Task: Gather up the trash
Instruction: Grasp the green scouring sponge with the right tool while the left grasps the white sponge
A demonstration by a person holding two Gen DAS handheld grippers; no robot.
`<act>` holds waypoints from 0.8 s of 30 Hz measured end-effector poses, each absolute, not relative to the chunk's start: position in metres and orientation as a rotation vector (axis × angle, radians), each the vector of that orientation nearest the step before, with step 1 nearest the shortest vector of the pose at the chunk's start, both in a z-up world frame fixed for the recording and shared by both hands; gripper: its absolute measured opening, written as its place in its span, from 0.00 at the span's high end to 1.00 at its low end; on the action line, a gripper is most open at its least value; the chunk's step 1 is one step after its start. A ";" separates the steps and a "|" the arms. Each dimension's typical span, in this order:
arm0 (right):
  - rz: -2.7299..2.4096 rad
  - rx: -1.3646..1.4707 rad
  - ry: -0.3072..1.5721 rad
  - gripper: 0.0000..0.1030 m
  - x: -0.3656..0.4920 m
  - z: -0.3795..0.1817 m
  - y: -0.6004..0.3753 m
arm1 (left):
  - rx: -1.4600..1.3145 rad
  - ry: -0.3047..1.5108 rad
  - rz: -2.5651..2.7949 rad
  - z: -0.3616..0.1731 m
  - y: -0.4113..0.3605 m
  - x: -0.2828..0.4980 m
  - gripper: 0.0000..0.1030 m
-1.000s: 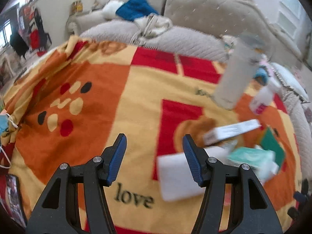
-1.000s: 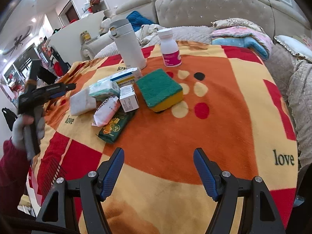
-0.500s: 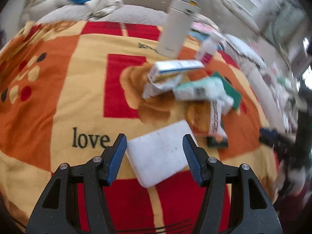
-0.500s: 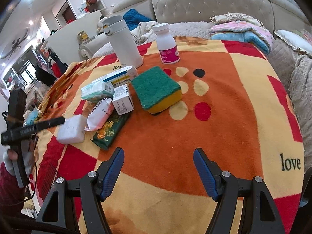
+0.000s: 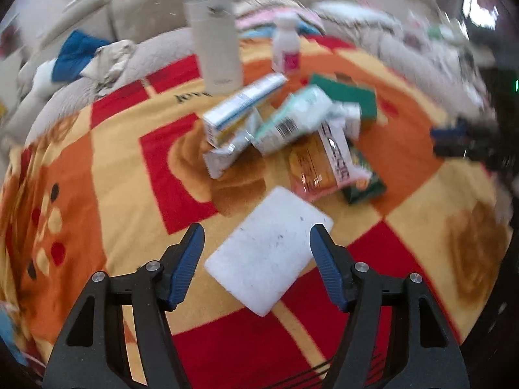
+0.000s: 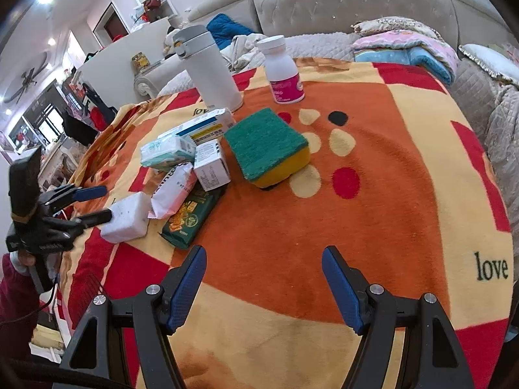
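Observation:
A white foam block (image 5: 269,253) lies on the patterned blanket (image 5: 123,168) between the fingers of my left gripper (image 5: 257,228). The jaws are opening: a gap shows at the left pad, and the right pad is at the block's corner. The right wrist view shows this block (image 6: 126,217) at the left gripper (image 6: 106,203), beside the litter pile. The pile holds a blue-white box (image 6: 201,126), a tissue pack (image 6: 167,149), a small white box (image 6: 211,165), a white-pink wrapper (image 6: 173,191) and a green snack packet (image 6: 191,218). My right gripper (image 6: 263,251) stands open over bare blanket.
A green-and-yellow sponge (image 6: 269,146), a white flask (image 6: 211,68) and a pink-labelled bottle (image 6: 283,71) stand behind the pile. A tufted sofa (image 6: 356,3) with folded bedding (image 6: 405,45) runs along the back. A gloved hand (image 6: 19,259) holds the left gripper at the blanket's left edge.
The left gripper rolled and swung round, and the white block moved away from the pile toward the blanket's edge. Its jaws now stand wider. The right gripper has stayed put.

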State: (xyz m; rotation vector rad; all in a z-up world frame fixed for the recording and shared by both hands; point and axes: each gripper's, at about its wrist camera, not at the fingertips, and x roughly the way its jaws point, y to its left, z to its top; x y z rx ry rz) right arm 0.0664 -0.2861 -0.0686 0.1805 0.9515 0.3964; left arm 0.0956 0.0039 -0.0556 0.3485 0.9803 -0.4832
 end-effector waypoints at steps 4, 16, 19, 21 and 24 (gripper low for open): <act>0.415 0.166 0.954 0.31 0.065 -0.069 -0.280 | 0.368 1.019 -0.516 -0.067 -0.001 0.100 0.32; 0.371 0.043 0.928 0.27 0.134 -0.059 -0.270 | 0.225 1.068 -0.409 -0.067 0.005 0.102 0.34; 0.403 -0.034 0.948 0.27 0.161 -0.064 -0.261 | 0.078 1.091 -0.333 -0.067 0.018 0.109 0.38; 0.418 -0.113 0.977 0.27 0.172 -0.071 -0.253 | -0.006 1.090 -0.272 -0.067 0.028 0.110 0.38; 0.458 -0.220 0.995 0.27 0.179 -0.079 -0.241 | -0.110 1.098 -0.257 -0.070 0.039 0.108 0.38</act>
